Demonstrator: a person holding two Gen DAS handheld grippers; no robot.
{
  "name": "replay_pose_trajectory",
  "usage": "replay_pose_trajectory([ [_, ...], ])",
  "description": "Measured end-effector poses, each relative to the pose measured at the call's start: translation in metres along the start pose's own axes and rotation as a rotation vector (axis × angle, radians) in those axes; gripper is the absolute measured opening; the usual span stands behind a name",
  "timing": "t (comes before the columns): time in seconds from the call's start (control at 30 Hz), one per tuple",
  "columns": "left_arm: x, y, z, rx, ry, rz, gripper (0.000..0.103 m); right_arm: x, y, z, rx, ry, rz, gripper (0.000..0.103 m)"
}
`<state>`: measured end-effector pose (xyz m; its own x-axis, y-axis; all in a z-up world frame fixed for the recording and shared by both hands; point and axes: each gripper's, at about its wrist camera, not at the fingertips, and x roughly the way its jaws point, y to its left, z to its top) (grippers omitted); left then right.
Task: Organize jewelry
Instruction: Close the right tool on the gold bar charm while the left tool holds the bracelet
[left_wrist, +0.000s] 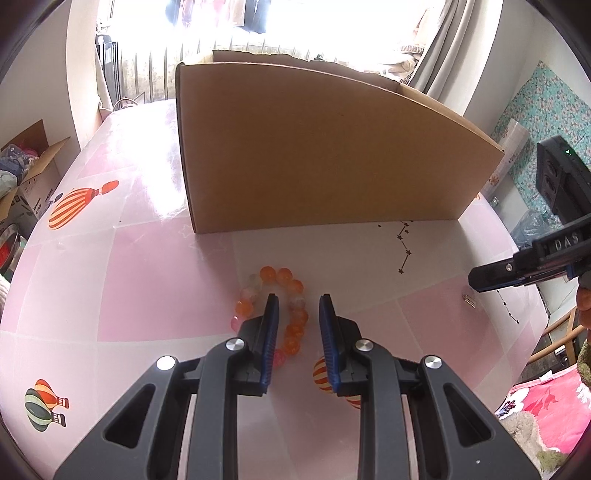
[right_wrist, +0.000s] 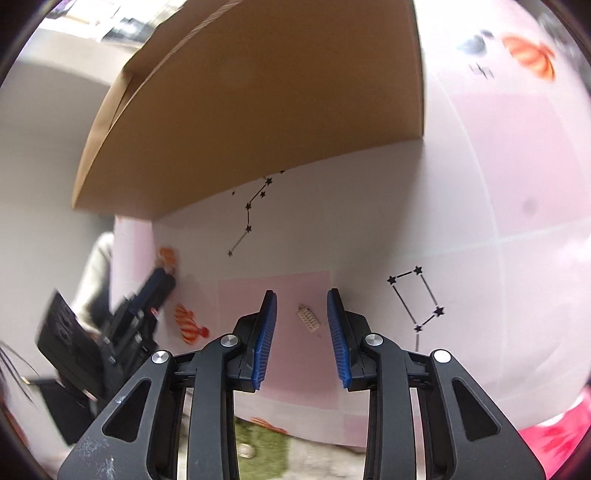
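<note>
Left gripper, jaws apart, straddles the right arc of an orange beaded bracelet at lower centre on the pink tablecloth. Right gripper, jaws apart, frames a small rhinestone hair clip. Cardboard box fills the upper frame.

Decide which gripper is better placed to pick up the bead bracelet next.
Left. The left gripper is open with its jaws straddling one side of the bracelet; the right gripper is open over a small clip instead.
</note>
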<state>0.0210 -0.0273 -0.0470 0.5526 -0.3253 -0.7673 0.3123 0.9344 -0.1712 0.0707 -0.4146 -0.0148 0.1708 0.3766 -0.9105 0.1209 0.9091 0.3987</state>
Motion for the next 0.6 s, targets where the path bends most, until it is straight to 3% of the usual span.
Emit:
replay_pose_trajectory([
  [0.13, 0.0, 0.0, 0.0, 0.005, 0.0, 0.0, 0.022, -0.001, 0.04, -0.018, -0.36, -0.045, -0.249, 0.028],
  [0.23, 0.0, -0.001, 0.001, 0.012, 0.004, 0.002, 0.022, 0.008, 0.061, -0.033, -0.577, -0.037, -0.363, 0.023],
  [0.37, 0.001, -0.001, 0.002, 0.018, 0.007, 0.006, 0.022, 0.016, 0.068, -0.038, -0.699, -0.001, -0.403, 0.016],
  [0.6, 0.001, -0.001, 0.002, 0.014, 0.011, 0.004, 0.022, 0.019, 0.067, -0.024, -0.742, 0.088, -0.386, 0.011],
])
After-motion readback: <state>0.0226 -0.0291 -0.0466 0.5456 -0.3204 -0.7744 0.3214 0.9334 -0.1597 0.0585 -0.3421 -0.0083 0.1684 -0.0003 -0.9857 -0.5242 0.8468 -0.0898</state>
